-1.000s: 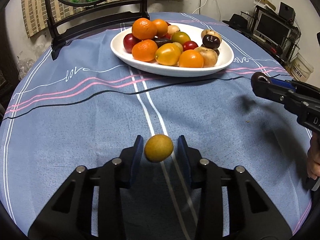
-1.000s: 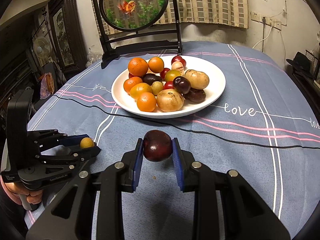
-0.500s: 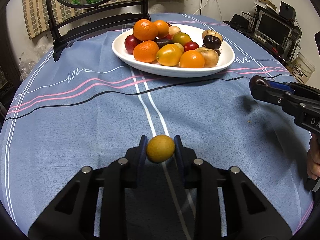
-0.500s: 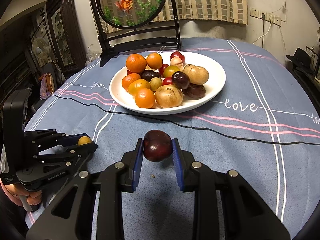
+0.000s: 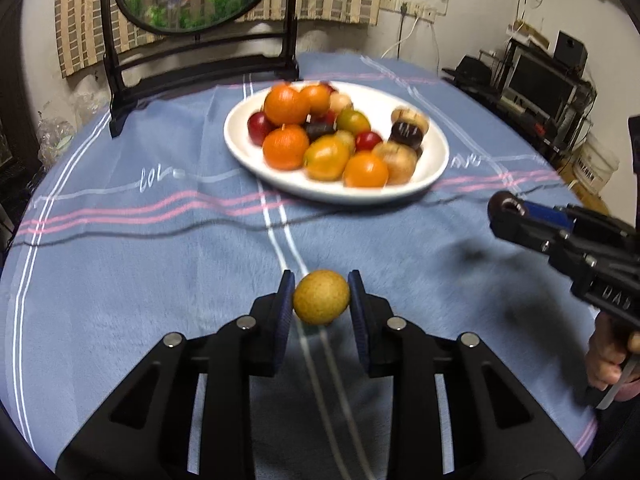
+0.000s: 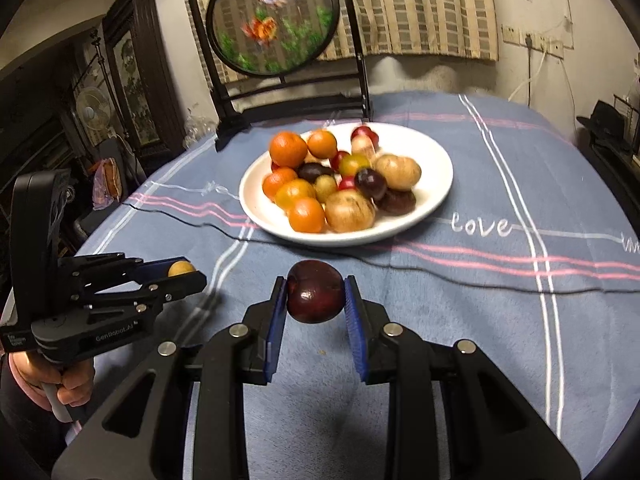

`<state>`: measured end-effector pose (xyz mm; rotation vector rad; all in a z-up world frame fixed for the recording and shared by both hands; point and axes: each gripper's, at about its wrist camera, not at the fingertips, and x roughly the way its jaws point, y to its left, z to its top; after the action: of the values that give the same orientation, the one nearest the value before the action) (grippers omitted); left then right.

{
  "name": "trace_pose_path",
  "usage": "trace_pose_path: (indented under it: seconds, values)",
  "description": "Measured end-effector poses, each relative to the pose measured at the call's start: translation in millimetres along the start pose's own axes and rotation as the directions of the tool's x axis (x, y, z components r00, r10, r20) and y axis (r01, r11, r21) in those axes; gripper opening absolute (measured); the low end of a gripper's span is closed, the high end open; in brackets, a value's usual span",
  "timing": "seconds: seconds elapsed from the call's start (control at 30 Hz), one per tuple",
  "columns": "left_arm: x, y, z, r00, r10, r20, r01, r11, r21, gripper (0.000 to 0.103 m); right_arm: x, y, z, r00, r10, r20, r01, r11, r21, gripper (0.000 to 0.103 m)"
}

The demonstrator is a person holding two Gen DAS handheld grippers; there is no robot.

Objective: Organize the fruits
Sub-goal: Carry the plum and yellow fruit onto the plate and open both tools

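The left hand-held gripper (image 5: 321, 300) is clenched on a small yellow-brown fruit (image 5: 321, 298), both blue pads pressing its sides, and the fruit is clear of the blue striped cloth (image 5: 160, 280) that covers the desk. In the right wrist view the same fruit shows as a small yellow ball between the left gripper's tips at the lower left, with the person's left hand (image 6: 60, 384) wrapped around the grip below it. The right hand-held gripper (image 6: 316, 298) is clenched on a dark red plum (image 6: 315, 298), pads tight on either side, and it too is held above the cloth. In the left wrist view the right gripper reaches in from the right edge with the plum's dark round end at its tip, and the person's right hand (image 5: 612, 356) is on the handle. Farther back on the desk sits a white plate (image 6: 434, 160) heaped with fruit: several oranges (image 6: 288, 148), a yellow-orange tomato-like fruit, small red ones, dark purple ones and tan-brown ones. Both held fruits are on the near side of the plate, well apart from it. Behind the plate stands a black-framed round screen (image 6: 272, 20) with goldfish and green plants on it, in front of a striped curtain.
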<state>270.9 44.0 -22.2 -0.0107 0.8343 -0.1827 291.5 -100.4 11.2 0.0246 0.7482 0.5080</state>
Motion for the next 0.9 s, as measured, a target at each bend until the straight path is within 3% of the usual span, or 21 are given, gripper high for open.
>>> trace_pose_path:
  seconds: [0.23,0.47,0.63,0.9]
  values:
    - [-15,-7,46,0.998,-0.022,0.057,0.021,1.000,0.008,0.028,-16,-3,42,0.997,-0.005,0.075,0.006,1.000,-0.010,0.029]
    - [-2,-13,120,0.992,-0.033,0.124,0.034,0.999,-0.001,0.028,-6,-19,98,0.986,-0.031,0.163,0.029,0.999,0.014,0.029]
    - [47,-16,151,0.995,-0.006,0.098,0.008,1.000,-0.020,0.028,34,-46,121,0.989,-0.075,0.128,0.069,0.996,0.056,0.029]
    - [103,-18,152,0.999,0.014,0.037,-0.014,1.000,0.001,0.028,92,-72,129,0.992,-0.119,0.037,0.117,0.993,0.031,0.029]
